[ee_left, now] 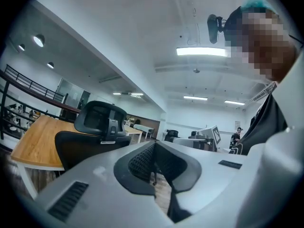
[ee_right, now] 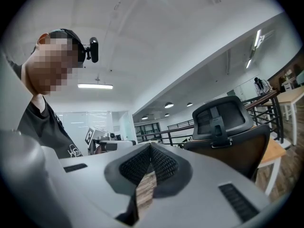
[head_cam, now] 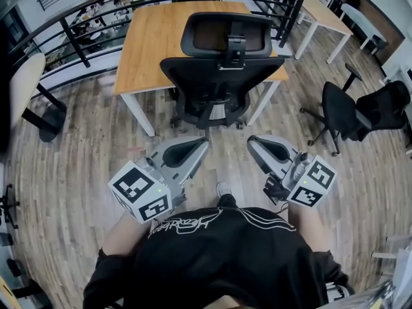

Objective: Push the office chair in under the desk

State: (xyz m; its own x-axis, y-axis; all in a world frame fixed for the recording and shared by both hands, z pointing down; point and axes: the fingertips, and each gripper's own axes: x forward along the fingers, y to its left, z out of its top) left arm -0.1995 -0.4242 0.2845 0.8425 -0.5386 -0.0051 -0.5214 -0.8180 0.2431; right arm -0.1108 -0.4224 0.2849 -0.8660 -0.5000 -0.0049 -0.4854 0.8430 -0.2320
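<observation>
Only white script lettering (head_cam: 187, 224) runs across the person's black shirt (head_cam: 219, 262), upside down; possibly a brand, but I can't read it.

Bare floor (head_cam: 225, 148) this side of office chair (head_cam: 222, 76), clear run to its back; desk (head_cam: 151, 44) legs flank it; 2nd chair (head_cam: 351, 111) well off to right.

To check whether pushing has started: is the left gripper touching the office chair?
Apart. The head view shows floor between the left gripper and the office chair.
</observation>
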